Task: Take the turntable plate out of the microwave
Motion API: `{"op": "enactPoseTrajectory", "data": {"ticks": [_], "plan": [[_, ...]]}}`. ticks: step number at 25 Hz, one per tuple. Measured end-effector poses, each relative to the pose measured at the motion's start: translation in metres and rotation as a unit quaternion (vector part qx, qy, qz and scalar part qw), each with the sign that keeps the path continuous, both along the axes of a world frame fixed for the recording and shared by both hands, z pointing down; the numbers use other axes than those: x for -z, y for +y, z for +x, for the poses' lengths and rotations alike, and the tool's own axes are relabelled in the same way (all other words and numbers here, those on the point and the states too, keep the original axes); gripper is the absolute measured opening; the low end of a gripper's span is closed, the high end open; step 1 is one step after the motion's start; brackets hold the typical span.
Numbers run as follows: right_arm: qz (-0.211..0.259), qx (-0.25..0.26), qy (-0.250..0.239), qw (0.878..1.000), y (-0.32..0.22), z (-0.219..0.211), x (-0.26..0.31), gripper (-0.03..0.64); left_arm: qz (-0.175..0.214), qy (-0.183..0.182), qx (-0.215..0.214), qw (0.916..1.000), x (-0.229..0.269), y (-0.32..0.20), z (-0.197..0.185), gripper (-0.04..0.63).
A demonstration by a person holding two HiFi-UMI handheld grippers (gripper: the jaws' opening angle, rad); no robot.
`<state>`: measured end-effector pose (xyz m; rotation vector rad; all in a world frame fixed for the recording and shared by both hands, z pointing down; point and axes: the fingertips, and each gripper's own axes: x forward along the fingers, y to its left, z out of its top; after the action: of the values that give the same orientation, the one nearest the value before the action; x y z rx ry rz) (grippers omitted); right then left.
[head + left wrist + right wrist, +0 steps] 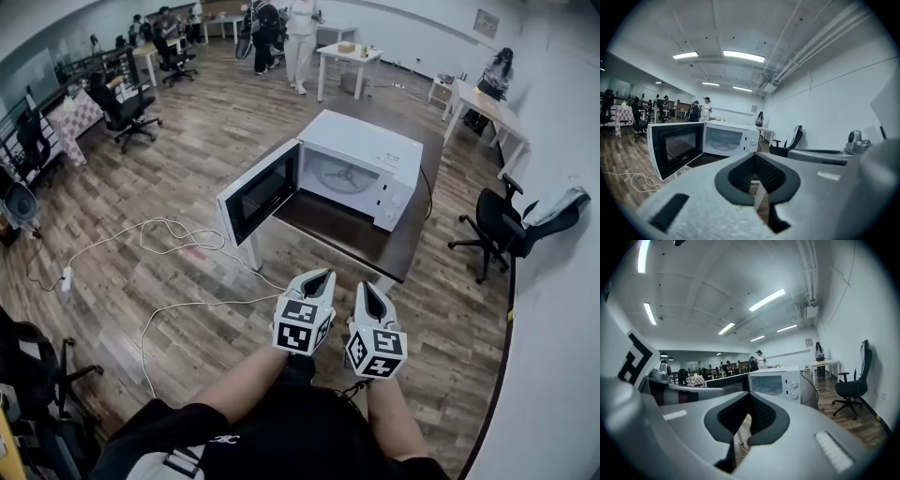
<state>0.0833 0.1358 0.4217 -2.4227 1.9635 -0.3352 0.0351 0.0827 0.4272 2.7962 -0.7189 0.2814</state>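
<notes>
Both of your tongs are clenched tight, and there is nothing in them. In the head view your left tongs [323, 274] and right tongs [367, 286] sit side by side at 6 o'clock, well apart from the microwave [361, 164] at 12 o'clock. Each has a cube with black and white squares on it.

The white microwave stands on a dark worktop [352, 234]. Its door [261, 195] hangs open toward 8 o'clock. The turntable plate [339, 173] is inside the microwave, lying flat on the bottom. A small label [389, 159] on the microwave's top is too small to read.

Only the head view shows the white cable [155, 234] looping on the wood floor at 9 o'clock. The left gripper view looks past the open door and into the microwave, where the plate shows. The right gripper view shows the two round knobs [793, 390] on the front, and a black office chair [853, 385] at 3 o'clock.
</notes>
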Motion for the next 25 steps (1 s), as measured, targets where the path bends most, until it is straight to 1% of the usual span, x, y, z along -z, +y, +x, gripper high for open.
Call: {"op": "enactPoseTrajectory", "data": {"ticks": [8,12,15,19,22,25], "plan": [[-0.032,0.005,0.011,0.999,-0.091,0.056,-0.007,0.008,-0.040,0.004,0.000,0.9992,-0.008,-0.097,0.062,0.009],[-0.044,0.008,0.011,0.999,-0.135,0.084,-0.012,0.008,-0.052,0.007,0.002,0.9986,-0.012,-0.140,0.087,0.009],[-0.051,0.014,0.014,0.999,-0.169,0.096,-0.016,0.008,-0.057,0.007,0.002,0.9984,-0.015,-0.170,0.099,0.009],[-0.063,0.020,0.032,0.997,-0.207,0.112,-0.022,0.009,-0.060,0.010,0.002,0.9982,-0.018,-0.205,0.111,0.009],[-0.077,0.019,0.053,0.995,-0.227,0.123,-0.028,0.009,-0.063,0.009,-0.002,0.9980,-0.023,-0.223,0.116,0.009],[-0.095,0.022,0.073,0.993,-0.242,0.133,-0.034,0.009,-0.074,0.005,0.001,0.9972,-0.032,-0.236,0.117,0.009]]}}
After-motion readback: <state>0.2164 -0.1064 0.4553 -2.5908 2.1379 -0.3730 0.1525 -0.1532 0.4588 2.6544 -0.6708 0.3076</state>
